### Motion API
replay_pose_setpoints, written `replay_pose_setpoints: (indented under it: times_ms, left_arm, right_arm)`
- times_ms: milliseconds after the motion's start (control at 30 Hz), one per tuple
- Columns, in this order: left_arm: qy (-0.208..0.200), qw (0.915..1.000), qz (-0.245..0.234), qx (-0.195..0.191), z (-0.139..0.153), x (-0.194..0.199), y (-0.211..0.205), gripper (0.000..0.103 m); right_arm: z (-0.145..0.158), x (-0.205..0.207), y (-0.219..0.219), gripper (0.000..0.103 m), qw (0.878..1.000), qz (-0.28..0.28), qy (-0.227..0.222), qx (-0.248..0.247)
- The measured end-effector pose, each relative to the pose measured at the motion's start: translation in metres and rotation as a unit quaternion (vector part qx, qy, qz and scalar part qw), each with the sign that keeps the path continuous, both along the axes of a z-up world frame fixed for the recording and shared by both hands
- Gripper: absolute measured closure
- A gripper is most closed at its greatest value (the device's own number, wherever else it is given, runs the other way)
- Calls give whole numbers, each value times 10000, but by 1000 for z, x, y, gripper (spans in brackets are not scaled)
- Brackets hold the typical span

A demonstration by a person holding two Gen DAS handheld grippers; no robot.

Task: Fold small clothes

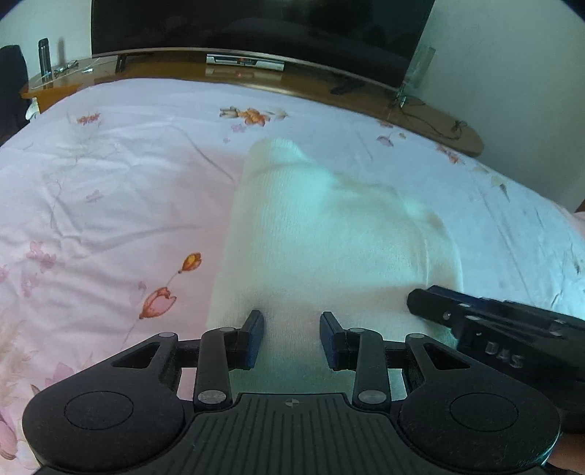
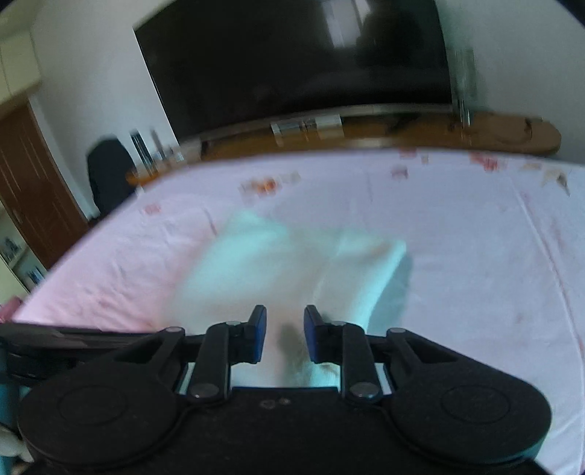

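A white knitted garment [image 1: 329, 237] lies on the bed [image 1: 109, 182]. The left hand-held gripper [image 1: 291, 341] has its near edge between partly parted jaws; whether they pinch it is unclear. The right hand-held gripper [image 2: 284, 338] is clamped on a raised fold.

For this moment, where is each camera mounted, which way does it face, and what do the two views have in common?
Left wrist: sits on the left gripper, looking down its fingers across the white garment toward the television; the right gripper enters at right.
Right wrist: sits on the right gripper, same heading, blurred; the left gripper's body shows at left.
Shared: garment, pink floral bedspread, television, wooden shelf.
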State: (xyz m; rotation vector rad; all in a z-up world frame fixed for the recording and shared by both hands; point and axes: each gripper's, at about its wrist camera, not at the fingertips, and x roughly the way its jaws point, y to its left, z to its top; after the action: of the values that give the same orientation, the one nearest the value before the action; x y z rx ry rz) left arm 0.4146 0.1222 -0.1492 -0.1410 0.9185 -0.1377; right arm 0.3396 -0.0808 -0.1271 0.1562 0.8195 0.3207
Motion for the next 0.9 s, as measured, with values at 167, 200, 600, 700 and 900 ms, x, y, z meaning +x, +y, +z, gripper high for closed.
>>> replay_pose_setpoints:
  times_ms: [167, 200, 600, 700, 900]
  left_arm:
    - [-23, 9999, 0, 140, 3, -4, -6, 69]
    - [-9, 9999, 27, 115, 5, -5, -5, 69]
    - [-466, 9985, -13, 293, 44, -51, 6, 24]
    - [-470, 9983, 6, 337, 53, -66, 10, 24]
    - [-734, 9963, 98, 440, 79, -110, 21, 4]
  right_arm:
    - [-10, 0, -14, 101, 9998, -142, 77, 111]
    - [-6, -1, -15, 100, 9997, -160, 119, 162]
    - [44, -68, -13, 65, 9982, -447, -234, 326]
    - [46, -85, -15, 65, 9976, -558, -127, 382]
    - [55, -120, -13, 51, 9970, -673, -14, 385]
